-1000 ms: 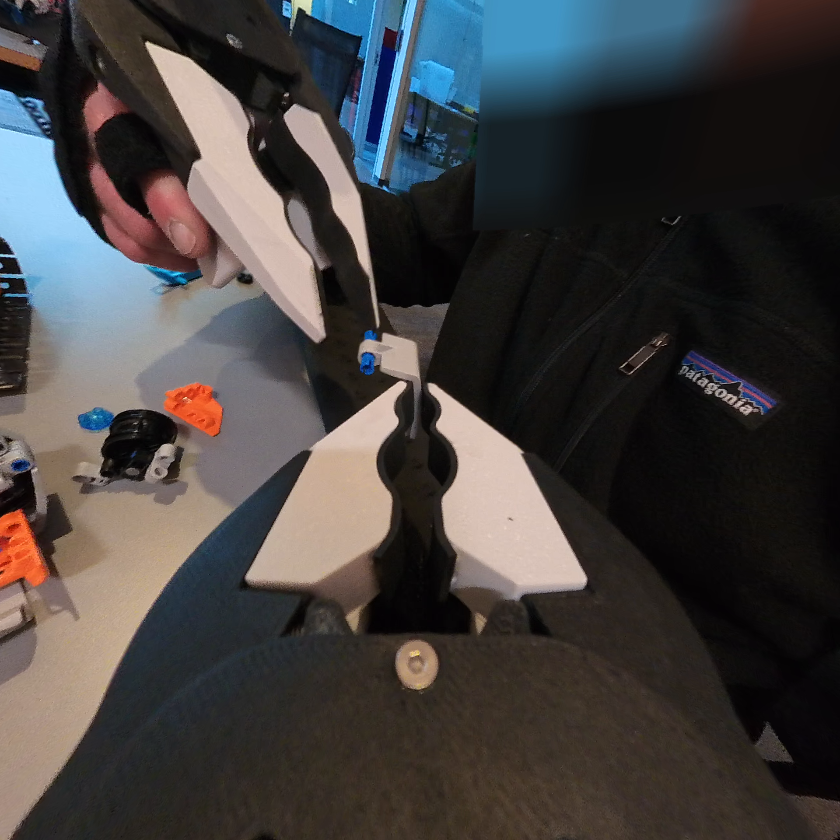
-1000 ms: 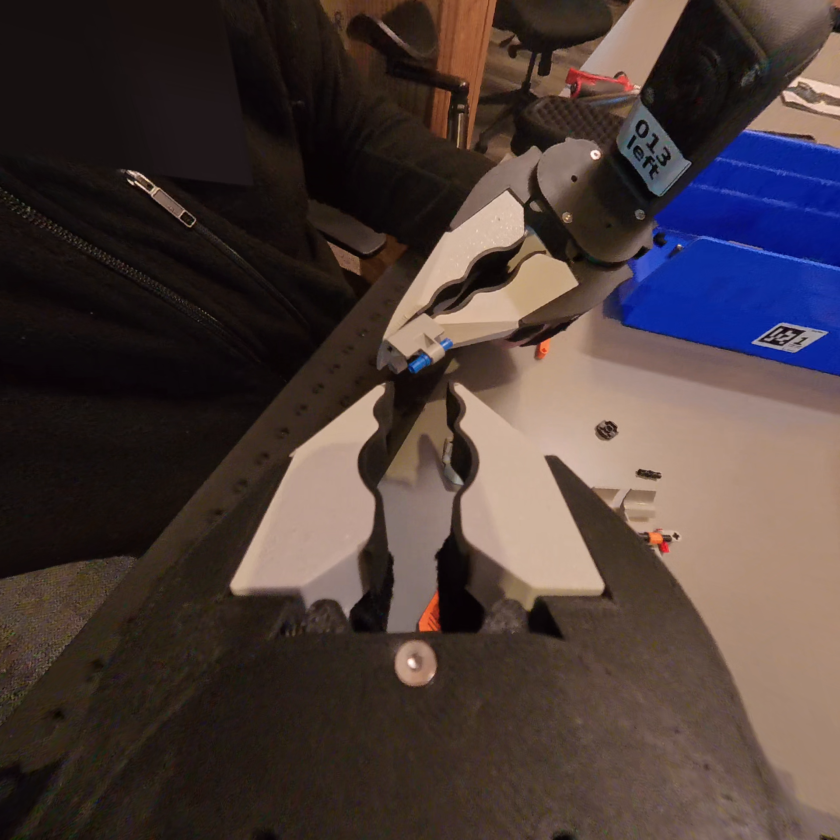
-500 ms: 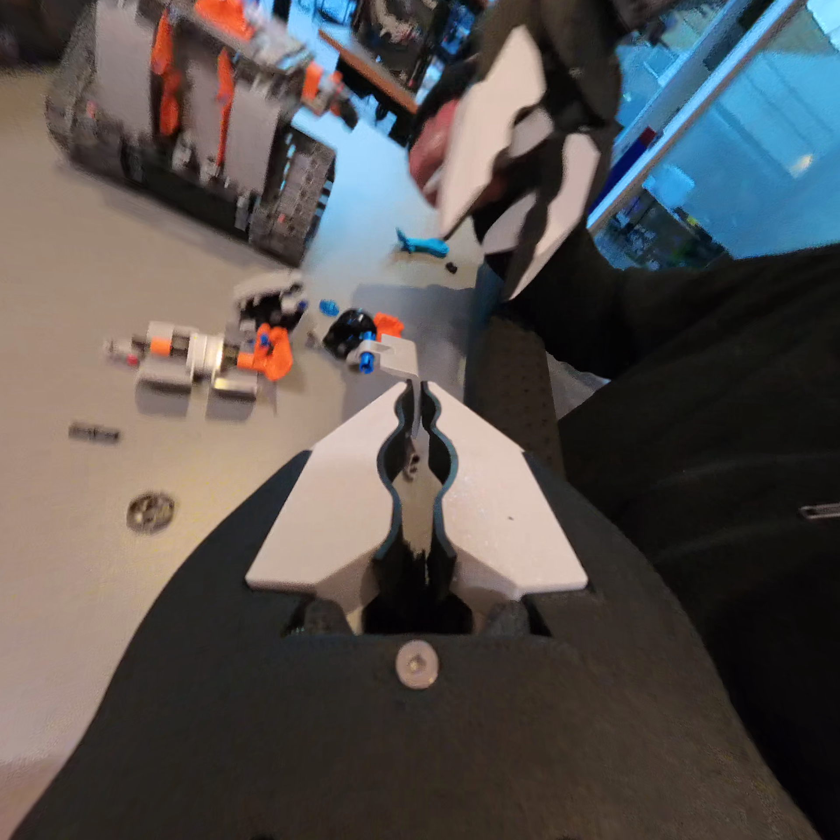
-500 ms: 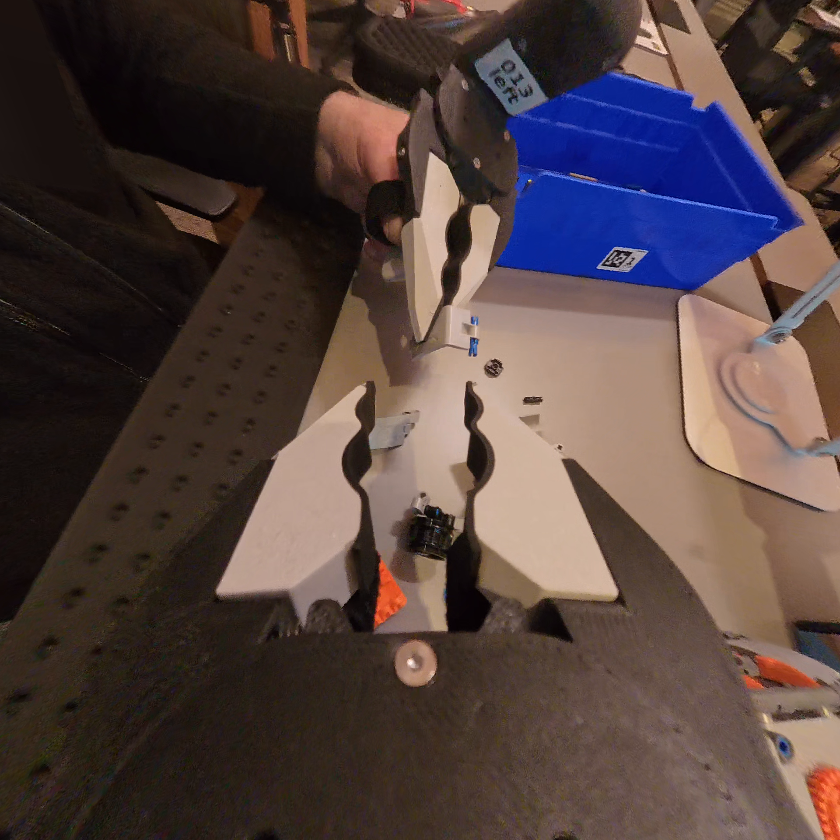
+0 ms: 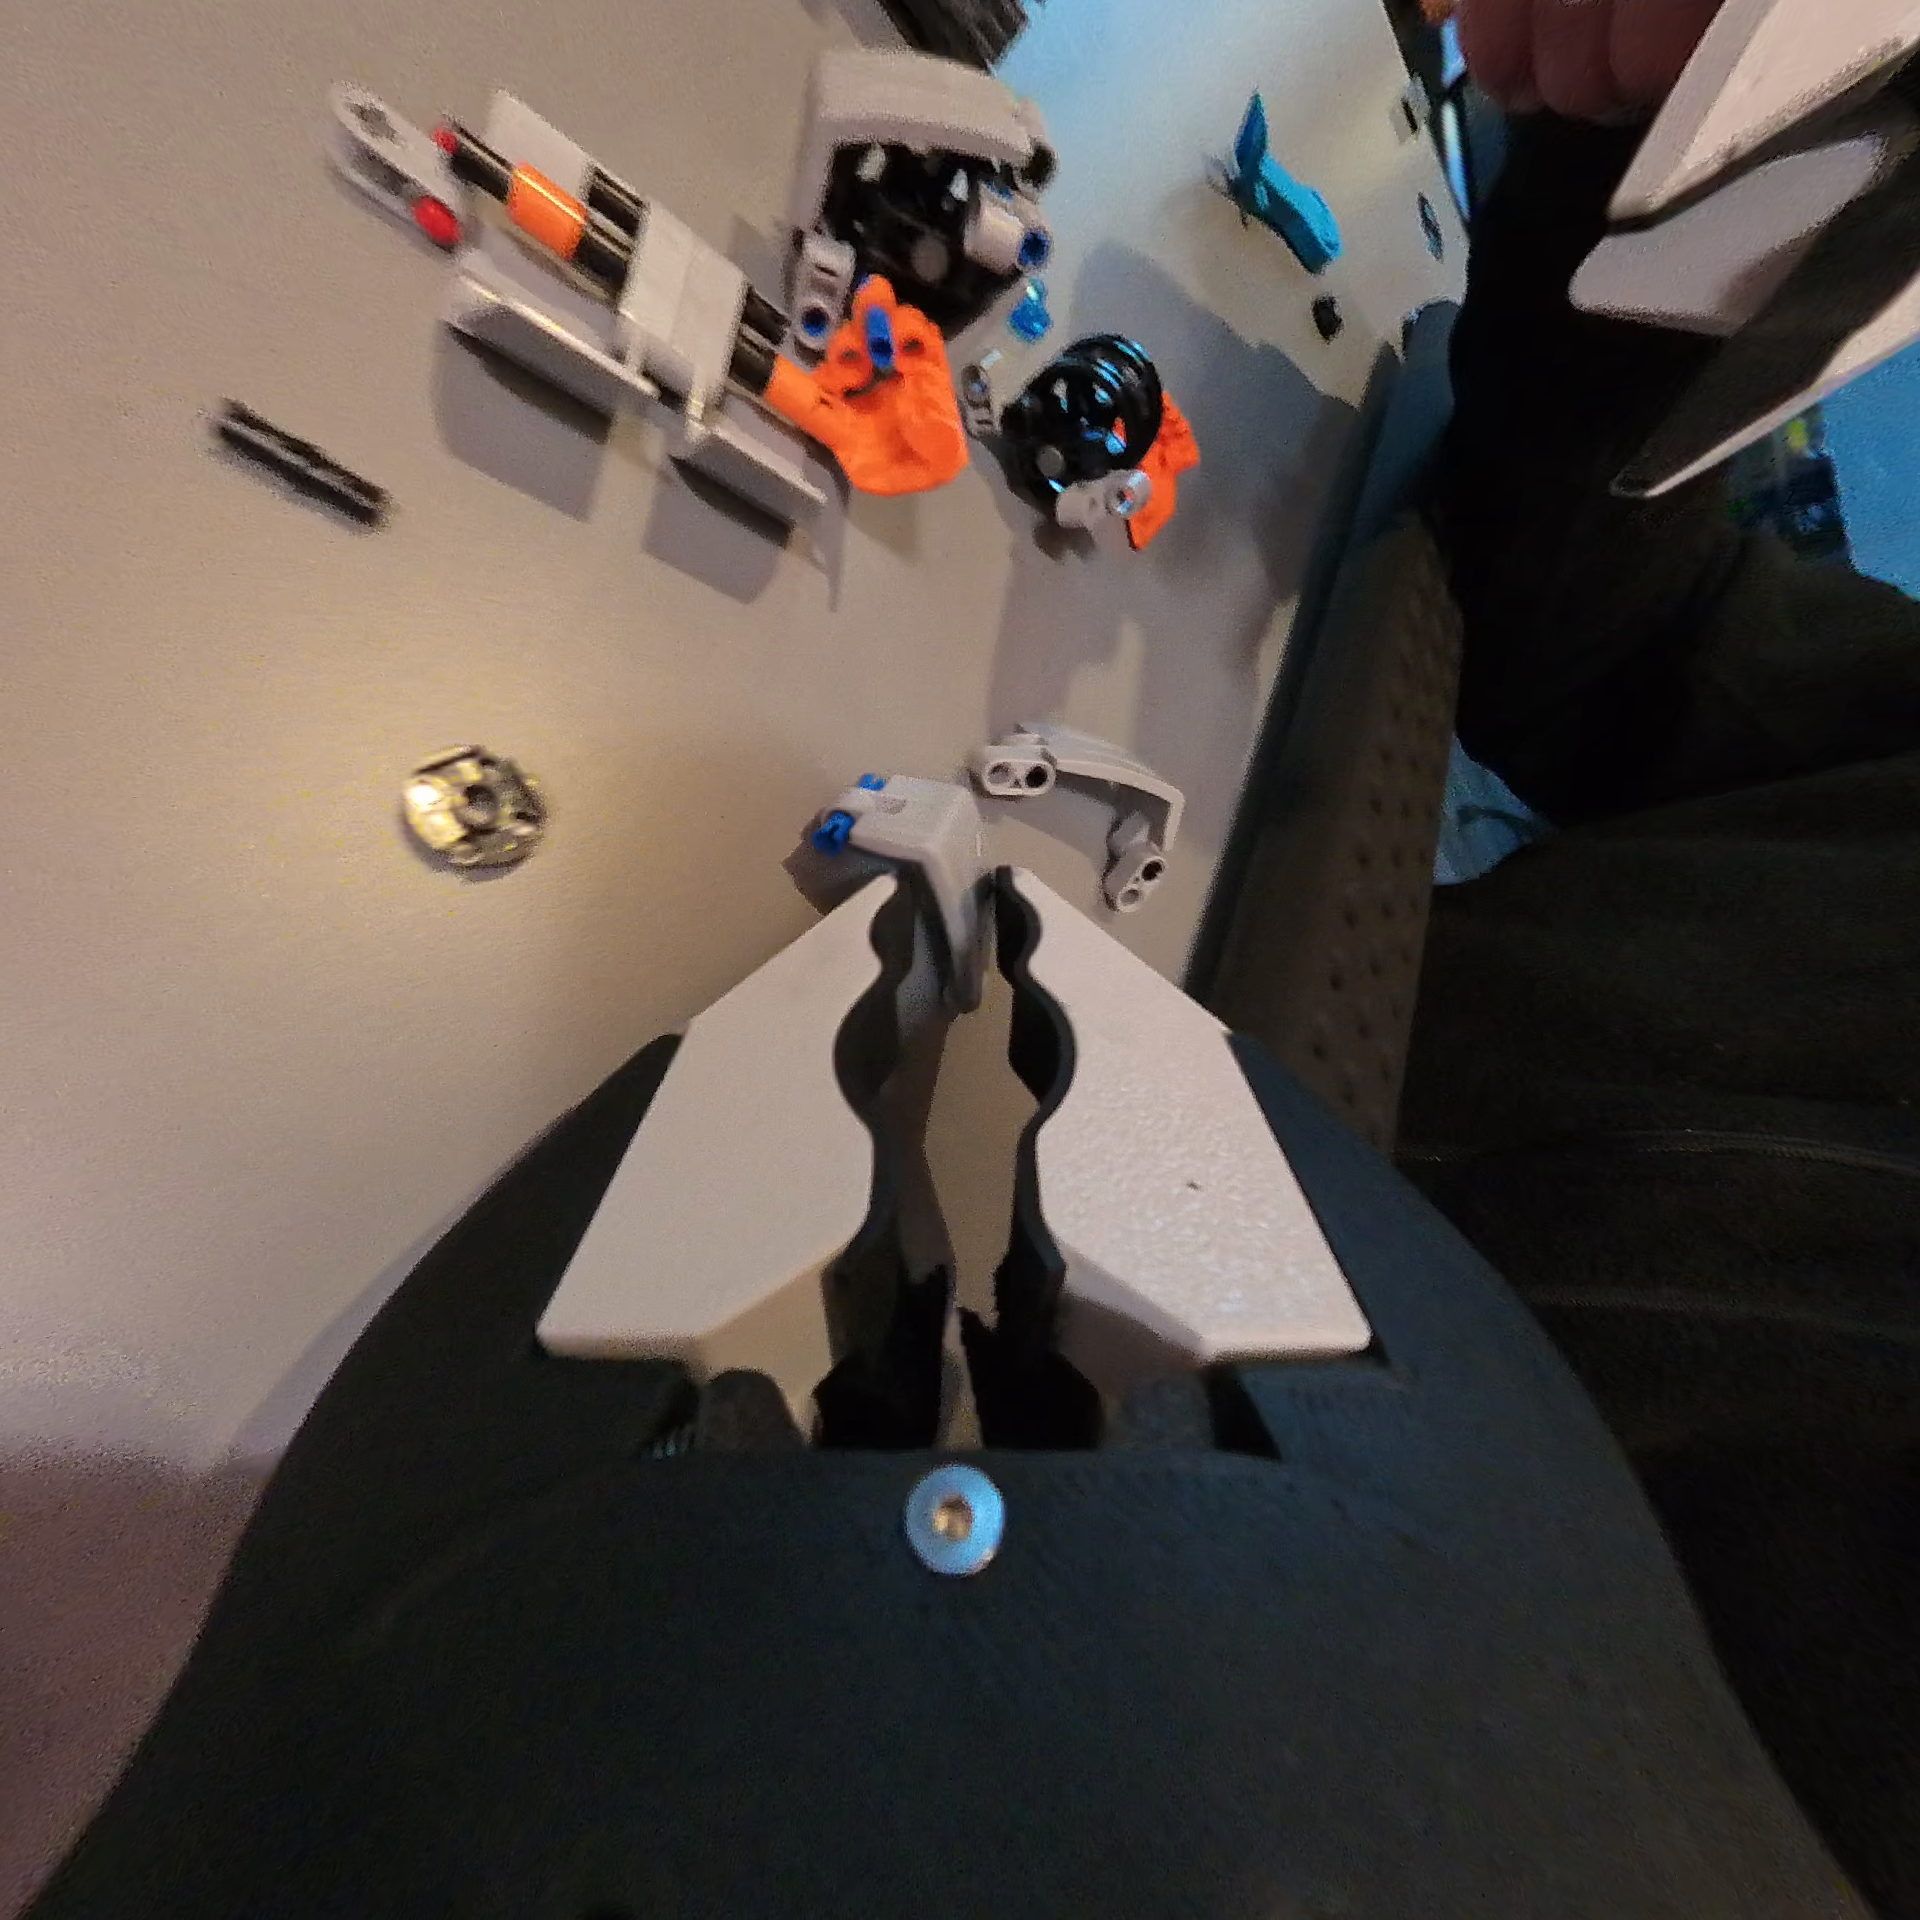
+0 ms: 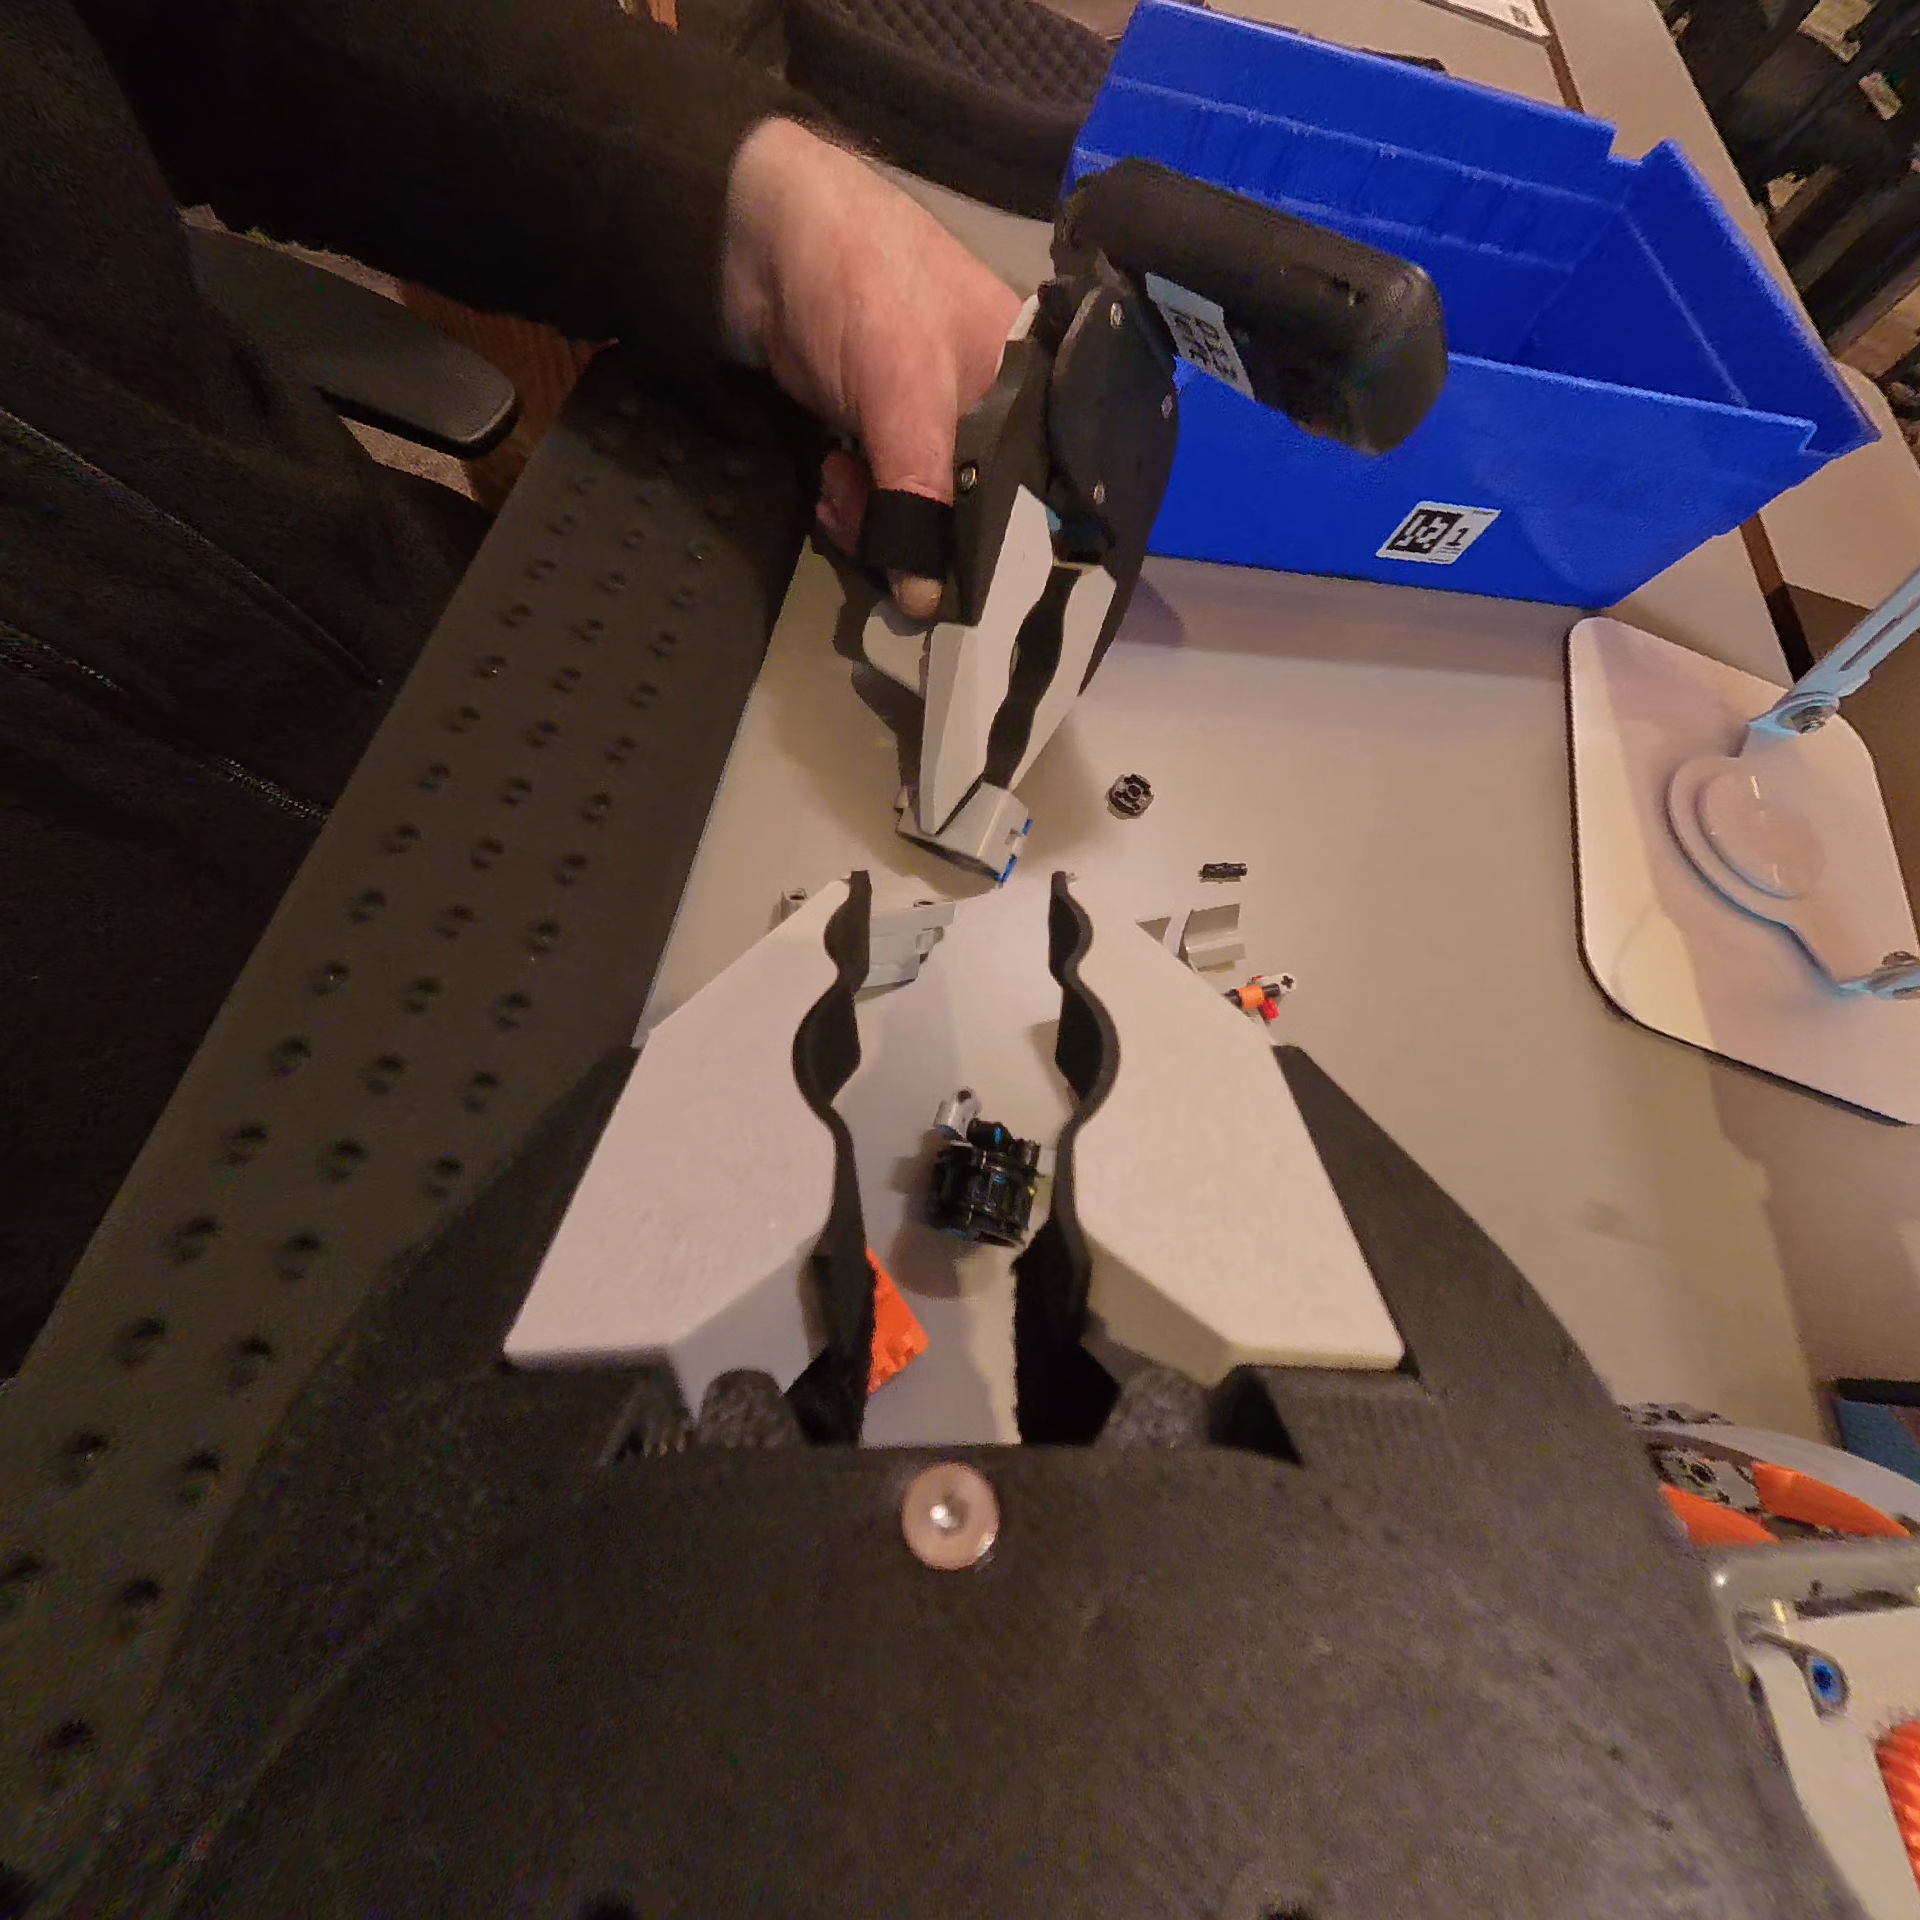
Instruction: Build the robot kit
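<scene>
Two grippers are seen over a grey table (image 5: pixel 260 1039) strewn with small plastic building parts. The left gripper (image 5: pixel 945 894) is clenched on a grey angled piece (image 5: pixel 914 831) with blue pins at one end; the piece is pinched at the very fingertips and juts out ahead of them, low over the table. In the right wrist view the same gripper (image 6: pixel 966 821) is held by a hand (image 6: pixel 862 312) in a black sleeve, its tips pointing down with the grey piece (image 6: pixel 982 826) at or just above the tabletop; contact cannot be told.

Just beyond the held piece a curved grey part (image 5: pixel 1091 790) with two-hole ends is lying near the black perforated strip (image 5: pixel 1340 831) along the table edge. Farther off are found a black wheel hub (image 5: pixel 1086 426) with an orange bit touching it, a grey and orange assembly (image 5: pixel 686 312), a black rod (image 5: pixel 296 462), a round silvery disc (image 5: pixel 473 805) and a light-blue part (image 5: pixel 1283 203).

The right gripper (image 6: pixel 956 883) is released, its jaws spread wide and nothing held. Between its fingers, on the table below, the black hub (image 6: pixel 982 1184) is framed, with an orange bit (image 6: pixel 894 1330) by the left finger. A blue bin (image 6: pixel 1455 343) is standing behind the left gripper, and a white base plate (image 6: pixel 1662 852) is placed to the right.
</scene>
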`<state>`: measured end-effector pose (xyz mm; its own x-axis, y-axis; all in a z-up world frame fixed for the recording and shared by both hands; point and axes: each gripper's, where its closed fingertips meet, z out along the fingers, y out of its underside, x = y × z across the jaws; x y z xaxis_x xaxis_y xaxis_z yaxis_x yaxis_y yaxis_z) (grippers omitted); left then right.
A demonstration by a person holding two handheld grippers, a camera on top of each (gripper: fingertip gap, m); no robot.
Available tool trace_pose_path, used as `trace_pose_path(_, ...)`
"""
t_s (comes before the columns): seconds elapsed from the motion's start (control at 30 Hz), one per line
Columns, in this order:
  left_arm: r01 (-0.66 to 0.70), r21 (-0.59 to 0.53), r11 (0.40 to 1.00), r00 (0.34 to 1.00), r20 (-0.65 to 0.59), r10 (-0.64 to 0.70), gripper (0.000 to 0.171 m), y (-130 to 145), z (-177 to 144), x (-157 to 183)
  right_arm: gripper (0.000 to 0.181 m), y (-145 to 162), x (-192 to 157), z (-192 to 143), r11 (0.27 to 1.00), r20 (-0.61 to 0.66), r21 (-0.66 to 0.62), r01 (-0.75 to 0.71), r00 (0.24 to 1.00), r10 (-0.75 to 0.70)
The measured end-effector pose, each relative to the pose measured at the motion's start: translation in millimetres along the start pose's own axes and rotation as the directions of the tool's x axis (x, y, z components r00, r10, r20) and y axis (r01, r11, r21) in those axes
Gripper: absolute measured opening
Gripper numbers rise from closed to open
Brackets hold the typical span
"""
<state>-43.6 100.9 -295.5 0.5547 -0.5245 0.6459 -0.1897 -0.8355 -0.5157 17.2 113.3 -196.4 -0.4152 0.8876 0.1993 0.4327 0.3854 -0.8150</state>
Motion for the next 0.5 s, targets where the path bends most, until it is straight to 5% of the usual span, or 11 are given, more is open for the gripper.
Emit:
trace_pose_path(0.2,-0.025,0.098,0.995,0.995,0.102,0.015,0.037,-6,-25,-5,0.031,-4,13,-24,0.999,-0.051,0.050,-0.017,0.999,0.020)
trace_pose_path(0.5,-0.297,0.148,0.943,0.941,0.213,0.263,0.032,-4,-70,34,0.026,-8,31,-64,0.988,-0.168,0.149,-0.033,0.984,0.058)
